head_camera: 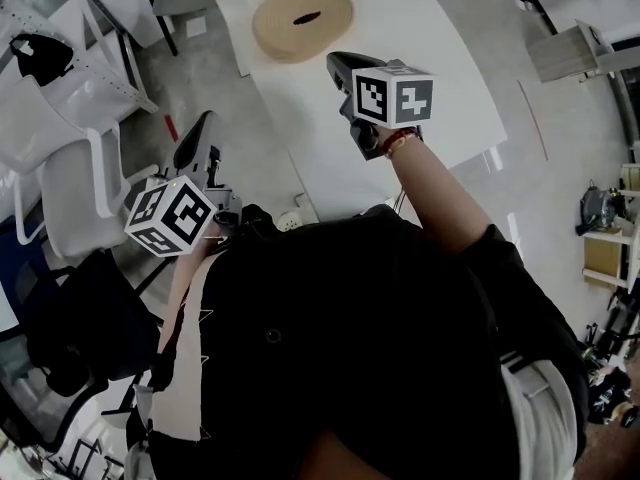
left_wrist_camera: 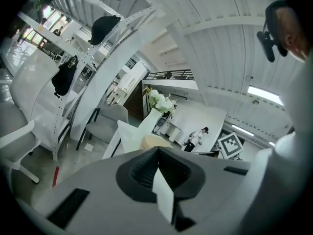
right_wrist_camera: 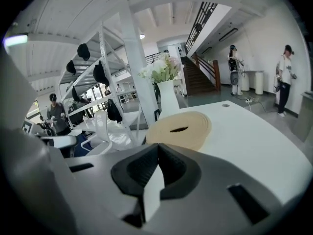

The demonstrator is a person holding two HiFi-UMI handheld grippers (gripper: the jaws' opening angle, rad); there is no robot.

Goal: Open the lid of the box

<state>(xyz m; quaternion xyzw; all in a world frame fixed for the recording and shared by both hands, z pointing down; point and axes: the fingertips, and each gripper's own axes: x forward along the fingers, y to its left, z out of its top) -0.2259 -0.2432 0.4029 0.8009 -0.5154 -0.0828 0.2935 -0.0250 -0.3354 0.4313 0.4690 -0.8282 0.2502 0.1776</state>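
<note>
The box (head_camera: 302, 20) is a round, flat, beige one with a dark slot in its lid, and it lies at the far end of the white table (head_camera: 440, 58). In the right gripper view the box (right_wrist_camera: 180, 129) lies just beyond my right gripper (right_wrist_camera: 157, 148), whose jaws are shut with nothing between them. Seen from the head, the right gripper (head_camera: 338, 61) hovers over the table a little short of the box. My left gripper (head_camera: 203, 126) is off the table's left side, above the floor. Its jaws (left_wrist_camera: 157, 151) are shut and empty, with the box (left_wrist_camera: 155, 141) far ahead.
White chairs (head_camera: 80, 168) stand to the left of the table. A white vase of flowers (right_wrist_camera: 166, 97) stands behind the box. A white rack with black caps (right_wrist_camera: 100, 75) rises at the left. People (right_wrist_camera: 285, 77) stand far off at the right.
</note>
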